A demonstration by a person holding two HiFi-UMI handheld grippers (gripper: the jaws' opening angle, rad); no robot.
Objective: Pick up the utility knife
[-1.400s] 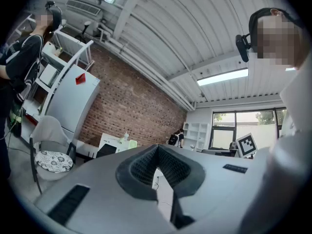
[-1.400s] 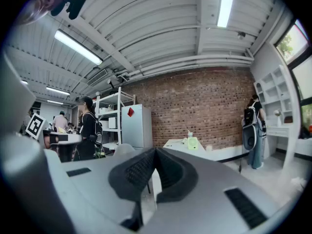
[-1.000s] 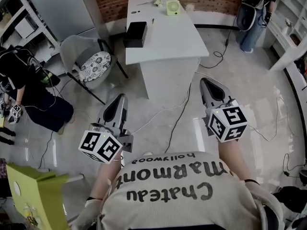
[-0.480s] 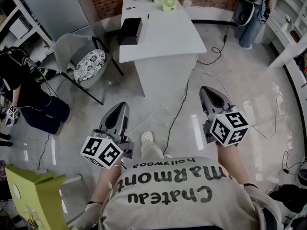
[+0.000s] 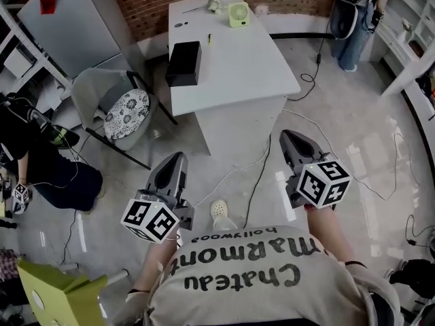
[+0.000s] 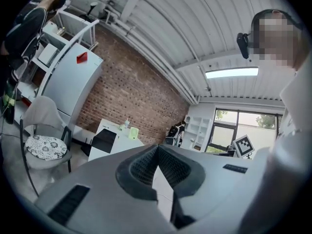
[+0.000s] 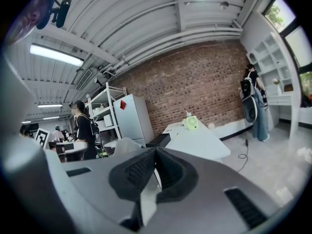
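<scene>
A slim yellow-and-dark object (image 5: 209, 39), possibly the utility knife, lies on the white table (image 5: 238, 66) near its far left side; it is too small to tell for sure. My left gripper (image 5: 175, 156) and right gripper (image 5: 289, 136) hang over the floor well short of the table, both pointing towards it. Each is shut with nothing between its jaws. In the left gripper view the left gripper (image 6: 157, 147) has its tips touching, and the table (image 6: 109, 135) shows beyond them. The right gripper (image 7: 155, 150) is likewise shut in its own view, with the table (image 7: 195, 138) ahead.
On the table sit a black box (image 5: 183, 63) and a small green fan (image 5: 238, 13). A chair with a patterned cushion (image 5: 126, 104) stands left of it. Cables (image 5: 255, 161) trail across the floor. One person (image 5: 41, 161) is at the left, another (image 5: 350, 19) at the back right.
Both grippers have sunk lower in the head view and the table has drawn a little nearer. A shoe has come into view on the floor between the grippers.
</scene>
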